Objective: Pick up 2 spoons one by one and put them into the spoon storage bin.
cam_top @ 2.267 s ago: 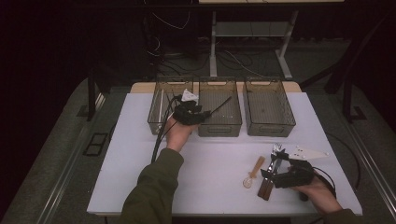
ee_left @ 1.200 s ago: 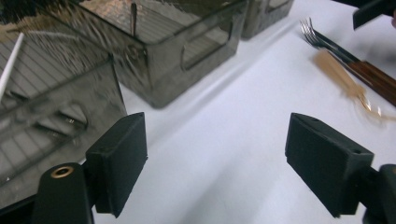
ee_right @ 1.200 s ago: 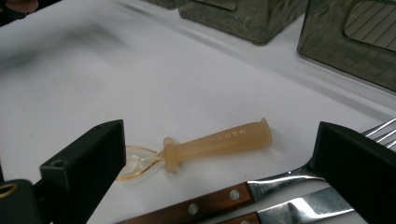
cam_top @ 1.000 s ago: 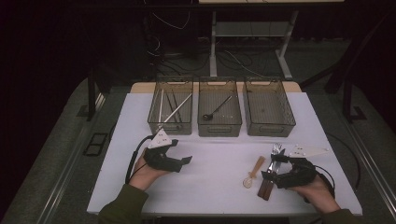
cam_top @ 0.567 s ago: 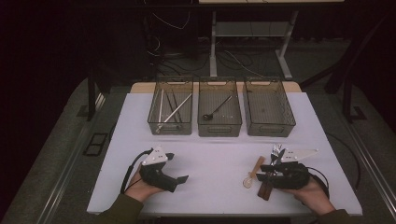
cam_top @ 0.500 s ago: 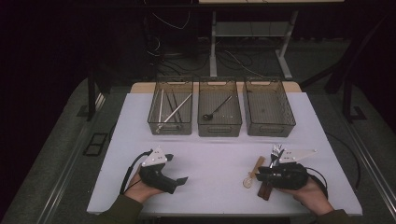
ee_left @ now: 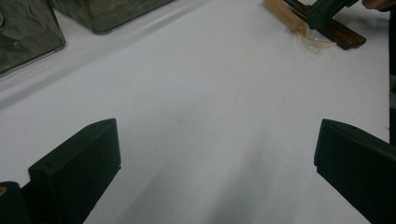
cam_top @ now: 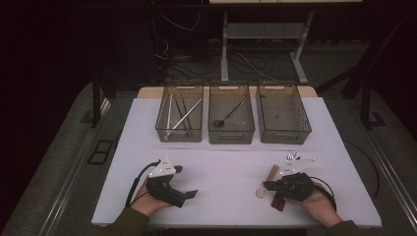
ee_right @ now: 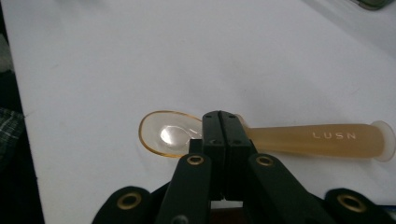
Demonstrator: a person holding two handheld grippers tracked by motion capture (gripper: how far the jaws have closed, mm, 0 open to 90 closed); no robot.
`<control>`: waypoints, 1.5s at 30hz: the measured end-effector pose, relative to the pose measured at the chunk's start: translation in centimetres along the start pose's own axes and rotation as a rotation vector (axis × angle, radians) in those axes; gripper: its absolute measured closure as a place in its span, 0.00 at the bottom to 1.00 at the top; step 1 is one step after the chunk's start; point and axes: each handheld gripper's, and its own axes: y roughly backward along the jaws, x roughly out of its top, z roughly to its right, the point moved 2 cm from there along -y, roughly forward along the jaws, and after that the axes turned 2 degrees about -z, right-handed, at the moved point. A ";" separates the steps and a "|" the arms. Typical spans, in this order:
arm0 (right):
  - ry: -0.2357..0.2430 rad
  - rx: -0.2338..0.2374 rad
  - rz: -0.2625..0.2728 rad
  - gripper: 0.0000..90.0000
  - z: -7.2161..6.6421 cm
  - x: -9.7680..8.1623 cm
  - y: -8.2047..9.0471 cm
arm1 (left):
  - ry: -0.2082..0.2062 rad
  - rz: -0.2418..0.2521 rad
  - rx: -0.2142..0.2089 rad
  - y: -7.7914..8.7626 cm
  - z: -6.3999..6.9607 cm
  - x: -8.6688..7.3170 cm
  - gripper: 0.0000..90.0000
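An amber translucent spoon [ee_right: 303,137] lies flat on the white table [cam_top: 226,162] at the front right, its bowl [cam_top: 259,192] towards the near edge. My right gripper [ee_right: 219,114] has just been closing and its jaws now meet, tips over the spoon's neck. No part of the spoon shows between them. From above, the right gripper [cam_top: 267,185] points left. My left gripper [cam_top: 188,181] rests at the front left, its jaws just opened wide. Bare table lies between the left gripper's [ee_left: 217,122] jaws. The spoon [ee_left: 317,44] is far ahead of it.
A dark brown handle [cam_top: 279,201] lies by the spoon, and fork tines [cam_top: 293,156] stick out behind the right hand. At the back stand three wire bins: the left bin [cam_top: 179,133] holds long metal utensils, the middle bin [cam_top: 231,135] a ladle, then the right bin [cam_top: 284,133].
My left hand drew back from the left bin to the near edge and its jaws spread. My right gripper slid left over the spoon and its jaws came together.
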 end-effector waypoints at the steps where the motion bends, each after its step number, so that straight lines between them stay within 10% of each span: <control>1: 0.005 -0.004 -0.004 1.00 0.0 0.0 -0.1 | -0.002 0.003 0.000 0.0 0.0 0.0 0.00; 45: 0.020 -0.057 0.000 1.00 0.8 4.5 -4.8 | -0.017 0.007 0.014 -0.5 -0.1 0.1 0.00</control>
